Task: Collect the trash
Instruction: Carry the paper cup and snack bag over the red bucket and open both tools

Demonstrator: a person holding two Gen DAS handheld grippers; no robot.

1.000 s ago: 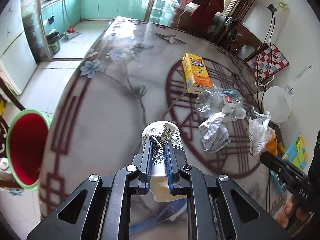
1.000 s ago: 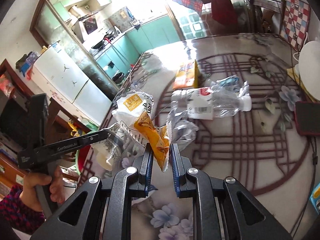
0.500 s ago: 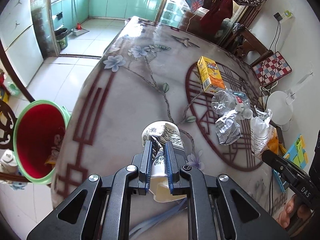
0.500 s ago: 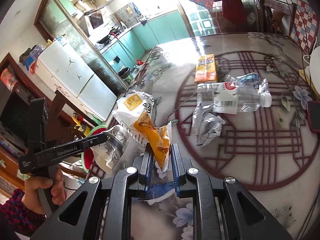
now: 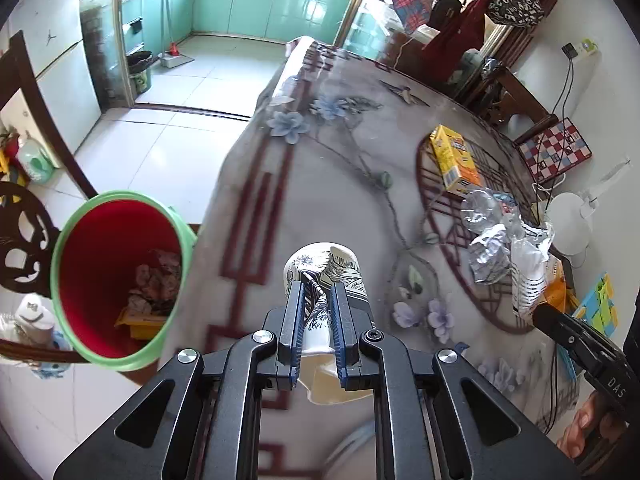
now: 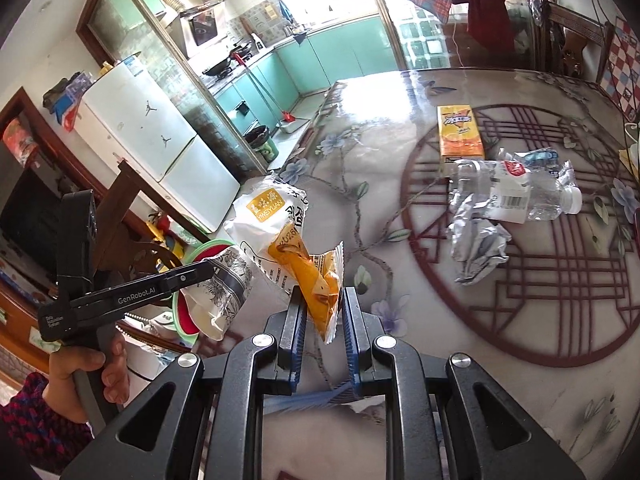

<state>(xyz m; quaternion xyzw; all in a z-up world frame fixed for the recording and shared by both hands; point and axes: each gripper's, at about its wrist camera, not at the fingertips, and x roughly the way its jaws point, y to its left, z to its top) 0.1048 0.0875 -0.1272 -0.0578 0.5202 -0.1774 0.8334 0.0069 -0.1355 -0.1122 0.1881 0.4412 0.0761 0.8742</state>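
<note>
Now, through the left wrist view, our left gripper [image 5: 316, 320] is clamped on a crushed paper cup [image 5: 326, 276], held above the table edge [image 5: 256, 208]. The green-rimmed red bin [image 5: 116, 280] stands on the floor down to the left, mouth up, so we judge this hand the nearer one to drop first (some rubbish already lies inside).

Through the right wrist view, our right gripper [image 6: 322, 320] pinches a white-and-orange snack wrapper [image 6: 288, 236] by its lower end, the wrapper standing up from the jaws. The bin [image 6: 208, 249] peeks out far left, behind the cup [image 6: 218, 292]. A juice carton [image 6: 460, 132], plastic bottle [image 6: 516, 190] and foil scrap [image 6: 476, 244] remain on the table.
</note>
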